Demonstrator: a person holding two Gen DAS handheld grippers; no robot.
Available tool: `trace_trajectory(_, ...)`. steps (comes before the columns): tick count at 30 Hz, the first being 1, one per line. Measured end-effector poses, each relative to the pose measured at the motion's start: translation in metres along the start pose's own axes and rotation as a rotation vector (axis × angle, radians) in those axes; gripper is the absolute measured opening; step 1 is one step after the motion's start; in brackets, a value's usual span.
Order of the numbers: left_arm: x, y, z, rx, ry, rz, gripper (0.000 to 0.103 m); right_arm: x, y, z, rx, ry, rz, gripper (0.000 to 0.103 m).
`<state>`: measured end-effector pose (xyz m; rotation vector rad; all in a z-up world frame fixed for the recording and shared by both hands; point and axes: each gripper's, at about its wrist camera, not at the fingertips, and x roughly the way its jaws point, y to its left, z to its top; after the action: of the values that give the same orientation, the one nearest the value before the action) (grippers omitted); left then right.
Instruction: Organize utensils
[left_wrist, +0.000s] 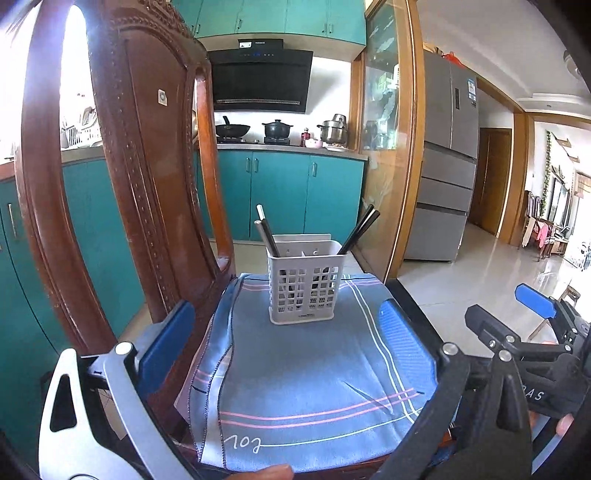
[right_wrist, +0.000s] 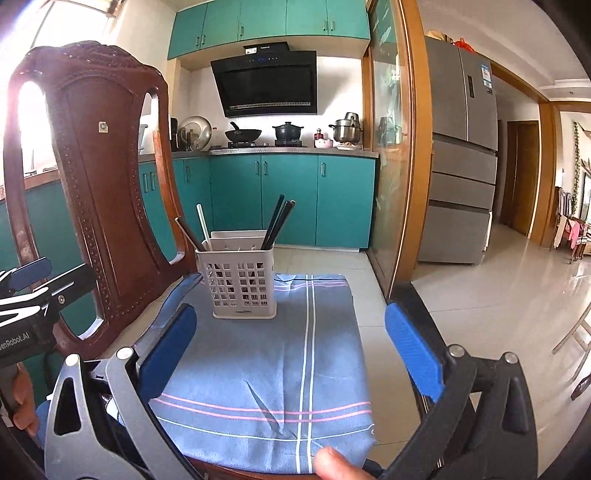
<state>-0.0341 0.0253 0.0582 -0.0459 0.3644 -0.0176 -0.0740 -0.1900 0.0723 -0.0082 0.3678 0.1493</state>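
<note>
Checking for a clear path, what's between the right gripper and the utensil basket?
Only bare blue cloth between the open right gripper and the utensil basket, in the right wrist view.

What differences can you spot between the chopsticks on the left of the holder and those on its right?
The left chopsticks lean left; the right chopsticks lean right. The left group includes a white stick beside a dark one with a pale tip; the right group is all dark. The left sticks splay apart; the right ones sit bunched together. Both groups stand tips-down in the same white holder on the blue cloth, untouched by either gripper.
</note>
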Motion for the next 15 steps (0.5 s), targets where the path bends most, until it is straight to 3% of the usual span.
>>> trace_trajectory(15, 0.0024, 0.0024, 0.0011, -0.002, 0.006, 0.007, 0.099, 0.0055, 0.0056, -0.0028, -0.004, 0.013, 0.004, 0.1)
